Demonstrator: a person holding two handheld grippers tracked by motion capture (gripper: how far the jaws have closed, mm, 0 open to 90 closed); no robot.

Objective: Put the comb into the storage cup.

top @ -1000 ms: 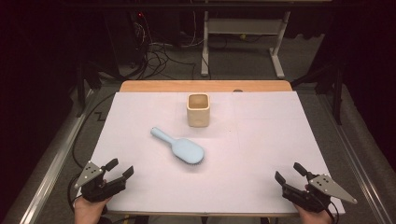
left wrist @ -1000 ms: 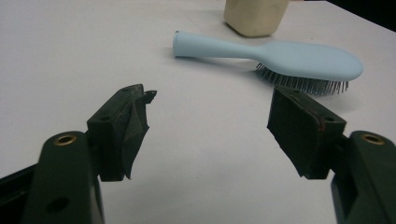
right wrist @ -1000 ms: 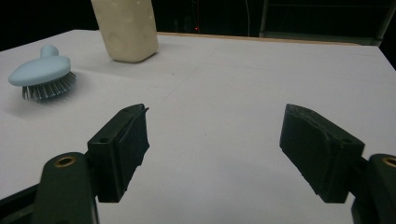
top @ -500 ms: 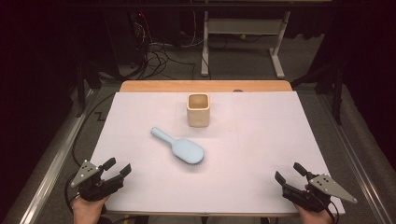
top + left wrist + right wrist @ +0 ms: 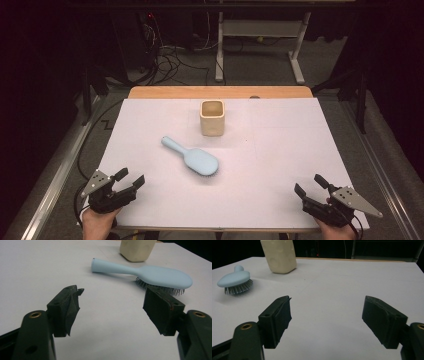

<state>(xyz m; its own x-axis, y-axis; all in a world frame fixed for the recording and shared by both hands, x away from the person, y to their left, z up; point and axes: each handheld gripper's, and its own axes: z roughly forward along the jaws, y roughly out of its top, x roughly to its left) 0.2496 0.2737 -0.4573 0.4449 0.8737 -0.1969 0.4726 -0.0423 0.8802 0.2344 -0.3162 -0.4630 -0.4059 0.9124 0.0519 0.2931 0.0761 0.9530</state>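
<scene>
Both the left gripper [image 5: 133, 179] and right gripper [image 5: 307, 184] rest spread wide, well apart from the light-blue hairbrush [image 5: 192, 157] beside the cream cup [image 5: 212, 118].

- one light blue hairbrush [image 5: 192, 158], lying bristles down on the white table [image 5: 260, 165]
- one cream square cup [image 5: 212, 117], upright
- two black grippers: one left gripper [image 5: 131, 180], one right gripper [image 5: 308, 185], each with two jaws
</scene>
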